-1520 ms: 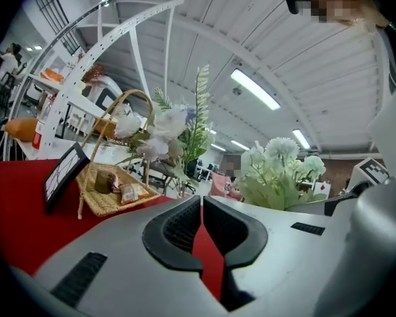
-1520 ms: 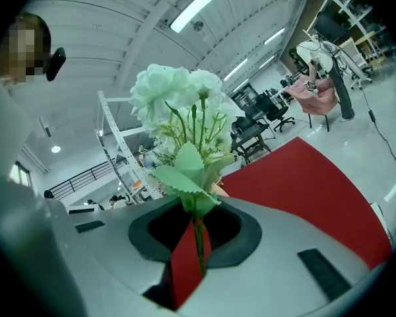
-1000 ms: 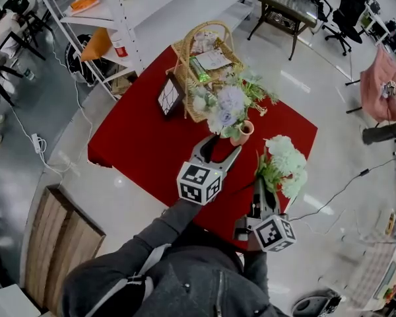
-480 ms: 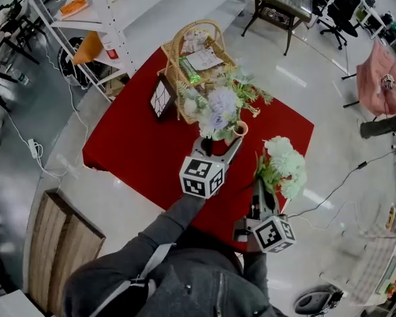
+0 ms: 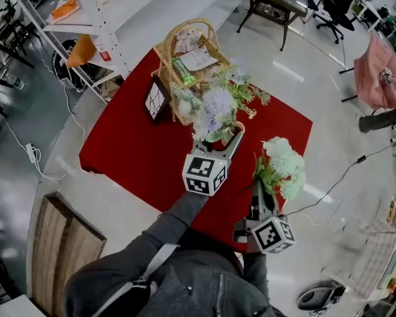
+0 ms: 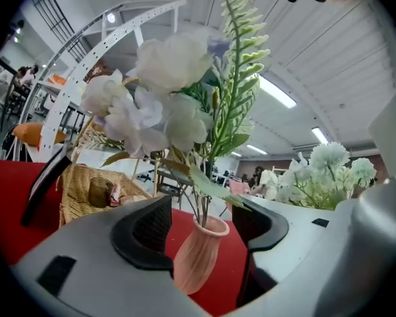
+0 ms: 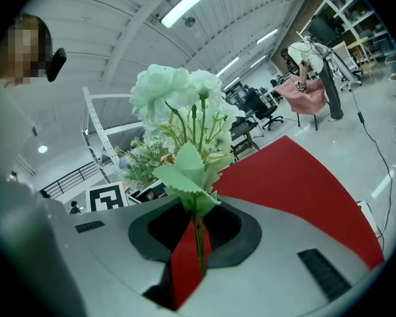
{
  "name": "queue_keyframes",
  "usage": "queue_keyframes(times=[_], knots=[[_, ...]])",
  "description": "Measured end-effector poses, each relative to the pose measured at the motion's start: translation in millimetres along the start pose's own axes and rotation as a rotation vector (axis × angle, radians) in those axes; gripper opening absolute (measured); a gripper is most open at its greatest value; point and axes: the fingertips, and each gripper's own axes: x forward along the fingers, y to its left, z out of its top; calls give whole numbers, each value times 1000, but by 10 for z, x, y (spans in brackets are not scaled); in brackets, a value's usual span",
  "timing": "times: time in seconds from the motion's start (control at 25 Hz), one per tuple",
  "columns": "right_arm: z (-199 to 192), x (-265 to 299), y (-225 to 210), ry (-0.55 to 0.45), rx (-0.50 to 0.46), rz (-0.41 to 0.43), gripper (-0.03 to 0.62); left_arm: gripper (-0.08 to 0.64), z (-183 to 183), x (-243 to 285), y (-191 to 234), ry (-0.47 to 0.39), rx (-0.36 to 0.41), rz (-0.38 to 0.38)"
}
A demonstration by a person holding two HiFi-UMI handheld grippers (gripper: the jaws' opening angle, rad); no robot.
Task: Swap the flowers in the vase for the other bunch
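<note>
The vase (image 5: 238, 136) stood on the red-covered bench (image 5: 132, 144), just in front of a wicker basket (image 5: 185, 51). It held the first bunch (image 5: 214, 107): pale lilac and white blooms with a fern frond and other greenery.

The left gripper (image 5: 223, 139) was level with the vase, its jaws apart. In the left gripper view the vase's neck sat in the gap between the pads (image 6: 152, 226), and neither pad appeared to press on it. The right gripper (image 5: 259, 190) was held off to the right over the bench edge, well apart from the vase. Its jaws were clamped on the thin stem of the other bunch (image 5: 282, 167), whose white-green heads stood upright above them.

The vase looked small, smooth and narrow-footed, probably ceramic or hard plastic. With a wide spray above it, it would likely be top-heavy and quick to tip or skate on the cloth.

The flowers looked artificial, so they were probably very light. The stems seemed thin and wiry, while the heads and leaves were soft and would crush or shed if squeezed.

The sound place to take the first bunch seemed to be the bundled stems just above the vase's lip, below the lowest leaves. There the stems run together and a narrow grip would catch them all. A straight upward pull would suit best, since tight stems might drag the light vase up with them.
</note>
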Motion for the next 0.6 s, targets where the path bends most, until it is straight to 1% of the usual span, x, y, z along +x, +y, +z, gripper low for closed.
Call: queue_keyframes(times=[0.16,0.36,0.44,0.52,0.6], knots=[[8,8,-14,-3,-2,-6,58,284,64,57,-27,-21,27,-4],[3,2,-22,-3,-6,-10,58,183,88,51,-3,-28,35,21],[3,1,-25,-4,-4,-11,58,166,88,51,15,-27,39,27],[-2,-2,-31,-4,0,-13,58,121,89,50,44,-25,45,36],[-8,-5,-35,-3,0,-15,58,105,93,50,60,-23,51,39]])
